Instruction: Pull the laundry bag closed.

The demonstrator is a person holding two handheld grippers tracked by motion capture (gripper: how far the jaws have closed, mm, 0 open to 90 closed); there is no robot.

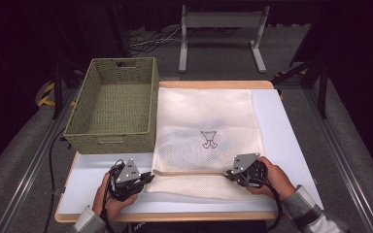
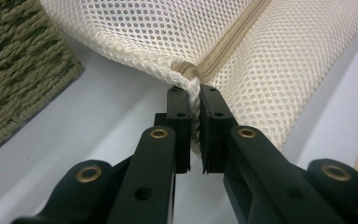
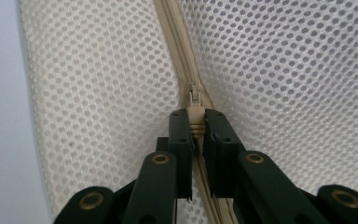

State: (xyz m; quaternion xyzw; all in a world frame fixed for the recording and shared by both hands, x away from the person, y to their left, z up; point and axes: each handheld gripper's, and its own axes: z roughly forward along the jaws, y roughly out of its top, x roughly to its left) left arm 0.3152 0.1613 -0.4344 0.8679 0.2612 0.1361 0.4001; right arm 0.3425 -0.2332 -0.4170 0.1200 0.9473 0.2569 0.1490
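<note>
A cream mesh laundry bag (image 1: 206, 128) lies flat on the white table, with a beige zipper (image 1: 189, 172) running across its near part. My left gripper (image 1: 148, 177) is shut on the bag's left edge at the zipper's end (image 2: 186, 70), the mesh pinched between its pads (image 2: 195, 109). My right gripper (image 1: 229, 174) is shut on the zipper pull (image 3: 195, 109) near the bag's right side. In the right gripper view the zipper (image 3: 175, 32) runs away from the jaws, with mesh on both sides.
A green woven basket (image 1: 114, 104) stands empty at the table's far left, touching the bag's left edge; its wall (image 2: 14, 70) is close to my left gripper. Bare white tabletop (image 1: 286, 141) lies right of the bag. The wooden table edge (image 1: 175, 216) runs along the near side.
</note>
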